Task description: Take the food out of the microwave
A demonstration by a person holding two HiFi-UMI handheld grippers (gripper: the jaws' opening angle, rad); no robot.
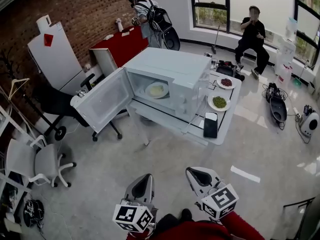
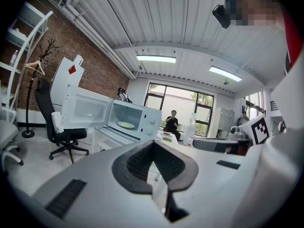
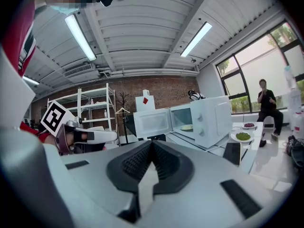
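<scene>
Plate of food (image 1: 157,89) is seen inside the microwave (image 1: 172,64), well ahead of both grippers and touched by neither. The microwave door (image 1: 101,102) is swung wide open, ahead and to the left of the left gripper (image 1: 144,180). Both grippers are held low and close to the body, side by side, with tips pointed toward the microwave; the right gripper (image 1: 196,173) is just beside the left one. Bare floor (image 1: 165,164) is seen between the grippers and the table (image 1: 226,115). Ahead-right of the right gripper, a phone (image 1: 210,124) and a plate of green food (image 1: 219,102) are set on the table beside the microwave. The left gripper's jaws are pressed together with nothing between them. The right gripper's jaws are likewise together and empty.
</scene>
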